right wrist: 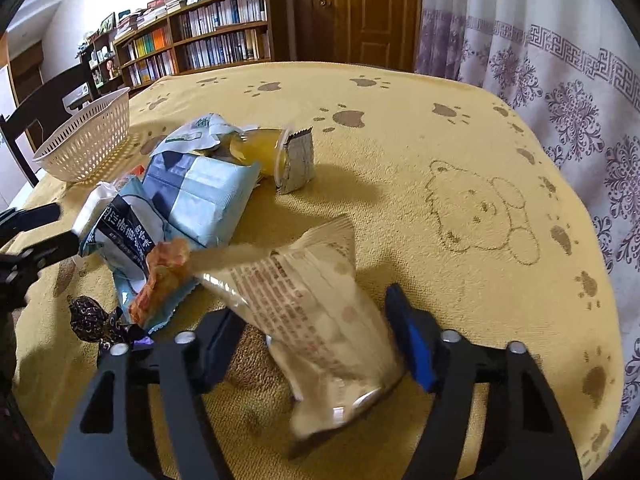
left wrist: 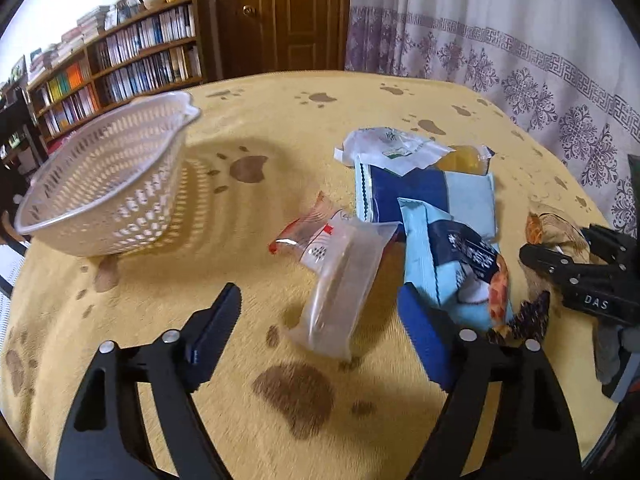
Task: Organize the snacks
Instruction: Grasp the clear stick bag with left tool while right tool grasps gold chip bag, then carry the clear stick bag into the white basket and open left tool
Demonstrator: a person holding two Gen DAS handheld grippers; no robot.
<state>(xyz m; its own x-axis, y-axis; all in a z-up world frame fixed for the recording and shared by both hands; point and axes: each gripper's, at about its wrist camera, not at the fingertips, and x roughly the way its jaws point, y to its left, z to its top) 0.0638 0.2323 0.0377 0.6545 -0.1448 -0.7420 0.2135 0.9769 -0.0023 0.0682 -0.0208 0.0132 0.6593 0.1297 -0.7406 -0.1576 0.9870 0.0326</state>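
Where snacks overlap, the orange packet (right wrist: 166, 276) lies half hidden.

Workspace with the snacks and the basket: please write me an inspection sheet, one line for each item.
Surface: yellow paw-print cloth covers the table.
Job's things: white basket stands empty at the left; snack packets lie piled beside it, among them a clear packet, blue packets, a jelly cup and a beige packet.
Clutter: nothing seen.
Grippers: left gripper open, with the clear packet between its fingers; right gripper open around the beige packet, whether it touches cannot be told.
Cables: nothing seen.
Surroundings: bookshelf, wooden door, patterned curtain.
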